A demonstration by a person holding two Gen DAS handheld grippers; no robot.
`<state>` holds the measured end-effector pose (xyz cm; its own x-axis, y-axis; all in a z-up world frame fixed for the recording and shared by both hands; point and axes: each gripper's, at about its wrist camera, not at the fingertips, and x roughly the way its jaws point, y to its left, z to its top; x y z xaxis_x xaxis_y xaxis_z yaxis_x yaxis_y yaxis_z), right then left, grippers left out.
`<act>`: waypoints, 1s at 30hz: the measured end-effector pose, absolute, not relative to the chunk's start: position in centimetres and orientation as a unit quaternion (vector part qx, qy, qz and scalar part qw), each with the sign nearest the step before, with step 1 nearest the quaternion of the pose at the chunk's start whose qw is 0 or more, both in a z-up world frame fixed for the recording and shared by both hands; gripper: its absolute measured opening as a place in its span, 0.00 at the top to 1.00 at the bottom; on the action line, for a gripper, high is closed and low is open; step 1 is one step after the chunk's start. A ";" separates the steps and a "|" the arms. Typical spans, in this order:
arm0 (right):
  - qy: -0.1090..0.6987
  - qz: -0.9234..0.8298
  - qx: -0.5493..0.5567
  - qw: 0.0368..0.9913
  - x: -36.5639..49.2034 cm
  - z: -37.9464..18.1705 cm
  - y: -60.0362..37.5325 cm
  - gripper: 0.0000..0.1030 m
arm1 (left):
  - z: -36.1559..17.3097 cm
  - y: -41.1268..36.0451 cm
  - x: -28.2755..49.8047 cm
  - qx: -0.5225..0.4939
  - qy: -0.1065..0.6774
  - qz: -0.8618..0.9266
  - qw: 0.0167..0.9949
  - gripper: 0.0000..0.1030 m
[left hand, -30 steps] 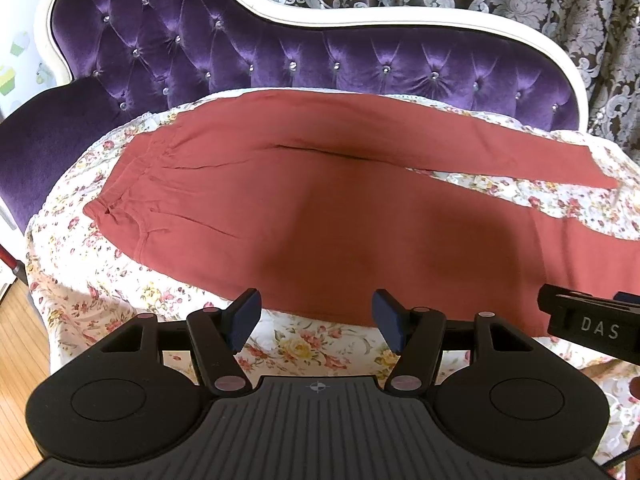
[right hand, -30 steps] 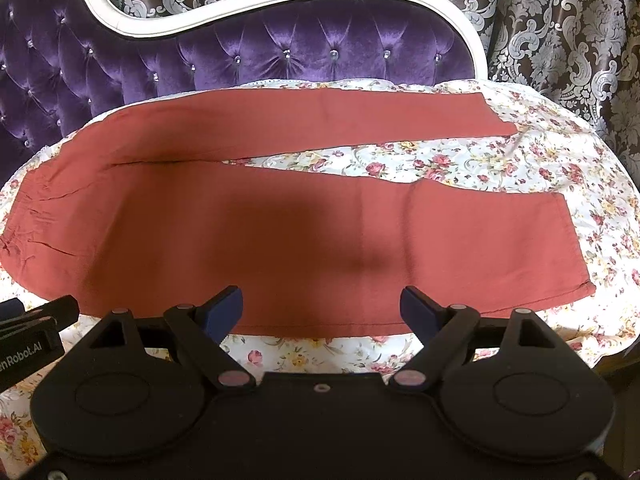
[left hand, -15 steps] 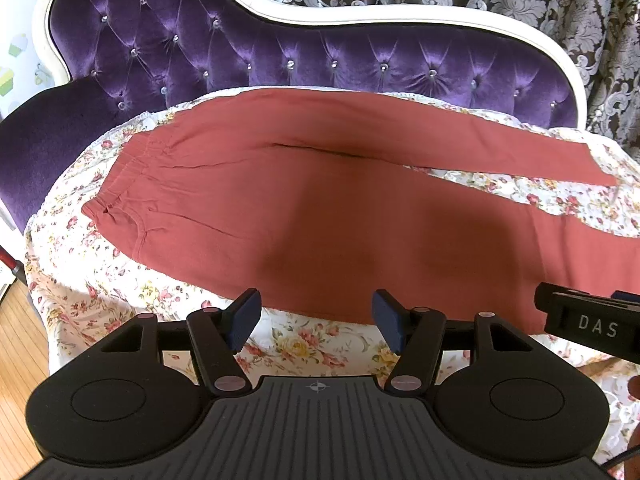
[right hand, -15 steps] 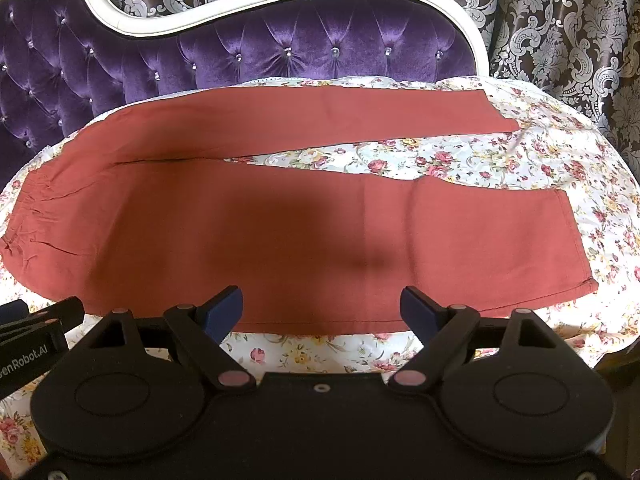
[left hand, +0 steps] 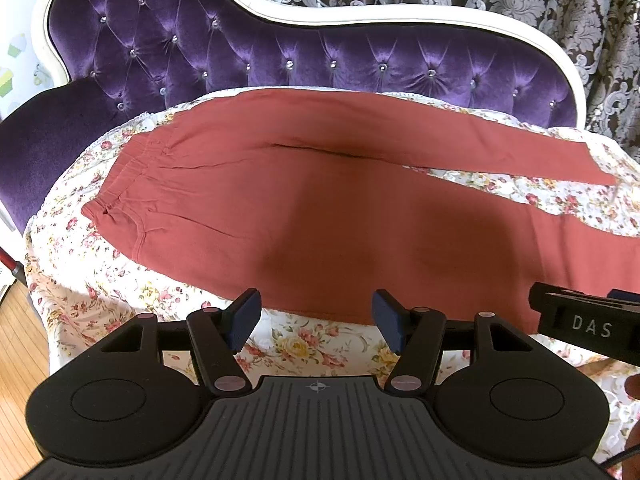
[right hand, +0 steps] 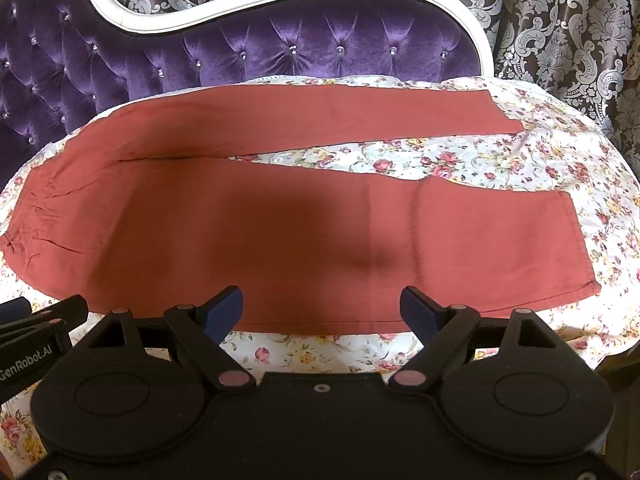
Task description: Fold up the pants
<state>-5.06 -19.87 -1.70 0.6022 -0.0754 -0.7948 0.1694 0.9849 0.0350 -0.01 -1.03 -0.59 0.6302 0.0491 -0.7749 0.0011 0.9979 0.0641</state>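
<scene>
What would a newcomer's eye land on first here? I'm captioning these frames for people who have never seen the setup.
First, the rust-red pants spread flat across the floral cover, waistband at the left, the two legs splitting toward the right. Behind them rises the tufted purple backrest with its white frame. Low in each view, the left gripper and right gripper sit open at the pants' near edge, holding nothing.

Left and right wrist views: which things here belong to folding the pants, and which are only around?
Part of the job:
- pants, flat, legs apart
- left gripper, open
- right gripper, open
- floral sheet underneath

Only around:
- purple sofa back
- patterned curtain
- wooden floor
</scene>
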 end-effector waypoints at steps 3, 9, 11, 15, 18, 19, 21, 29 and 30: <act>0.441 -0.069 0.053 0.893 -5.1 -1.7 -19.9 0.16 | -0.5 -1.0 0.0 0.028 0.430 0.013 0.902 0.42; 0.441 -0.067 0.053 0.893 -4.9 -1.6 -19.6 0.16 | -0.5 -1.1 0.2 0.028 0.430 0.014 0.902 0.42; 0.442 -0.067 0.052 0.893 -4.8 -1.6 -19.5 0.16 | -0.5 -1.1 0.2 0.028 0.430 0.014 0.902 0.42; 0.443 -0.065 0.053 0.893 -4.8 -1.6 -19.6 0.16 | -0.5 -1.1 0.4 0.030 0.432 0.014 0.901 0.42; 0.444 -0.064 0.053 0.892 -4.7 -1.8 -19.6 0.16 | -0.6 -1.1 0.4 0.030 0.433 0.015 0.901 0.42; 0.444 -0.064 0.053 0.892 -4.7 -1.8 -19.6 0.16 | -0.6 -1.2 0.4 0.031 0.433 0.015 0.901 0.42; 0.444 -0.062 0.053 0.892 -4.7 -1.9 -19.6 0.16 | -0.6 -1.2 0.5 0.031 0.434 0.016 0.900 0.42; 0.438 -0.046 0.056 0.896 -4.3 -2.3 -19.9 0.28 | -1.0 -1.3 1.2 0.037 0.435 0.014 0.899 0.42; 0.438 -0.045 0.055 0.896 -4.1 -2.3 -19.9 0.28 | -1.1 -1.3 1.4 0.040 0.436 0.014 0.899 0.42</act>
